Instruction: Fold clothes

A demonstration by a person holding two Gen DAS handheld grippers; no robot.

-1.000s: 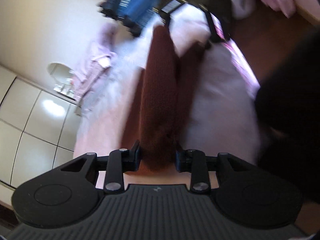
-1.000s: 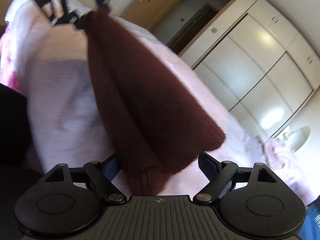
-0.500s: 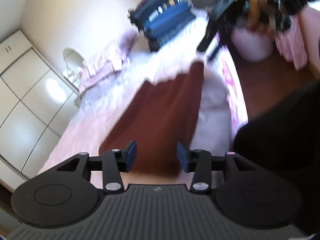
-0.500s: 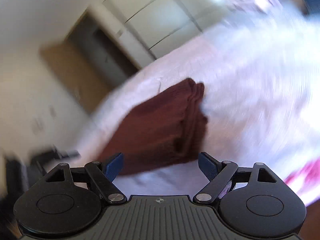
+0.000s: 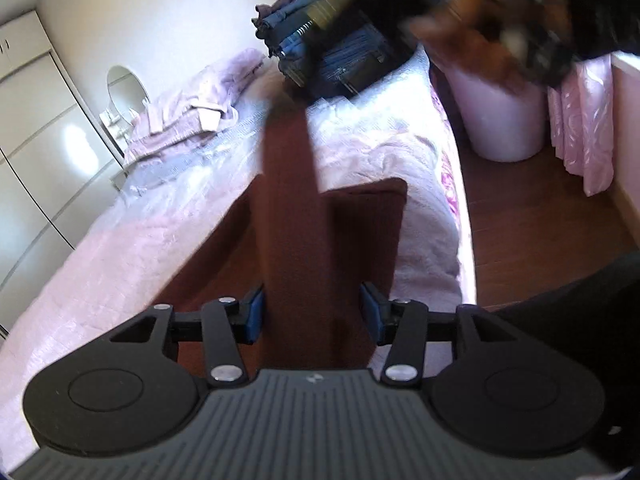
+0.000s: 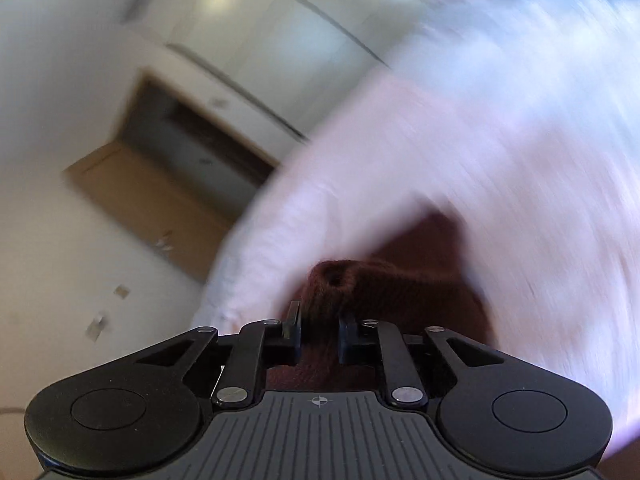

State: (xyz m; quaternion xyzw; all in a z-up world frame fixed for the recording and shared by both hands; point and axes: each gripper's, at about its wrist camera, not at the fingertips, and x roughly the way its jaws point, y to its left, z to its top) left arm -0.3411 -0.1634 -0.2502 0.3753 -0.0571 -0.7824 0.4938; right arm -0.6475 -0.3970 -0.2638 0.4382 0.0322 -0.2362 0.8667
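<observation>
A dark red knitted garment [image 5: 360, 232] lies on the pink bedspread [image 5: 120, 264]. A strip of it [image 5: 292, 216] stretches from between my left fingers up toward the right gripper [image 5: 320, 40], which is blurred at the top. My left gripper [image 5: 311, 312] has its jaws apart on either side of the strip, not pinching it. In the right wrist view, my right gripper [image 6: 319, 328] is shut on a bunched edge of the red garment [image 6: 340, 280]. That view is heavily blurred.
A stack of folded dark blue clothes [image 5: 340, 56] sits at the far end of the bed. A crumpled lilac garment [image 5: 200, 100] lies beside it. A pale bin [image 5: 500, 120] stands on the wooden floor [image 5: 540, 220]. White wardrobes [image 6: 300, 48] and a doorway [image 6: 180, 152] show in the right wrist view.
My right gripper closed on an edge of the red garment and lifted it into a strip. My left gripper, shut on the garment a second ago, now stands open around the strip.
</observation>
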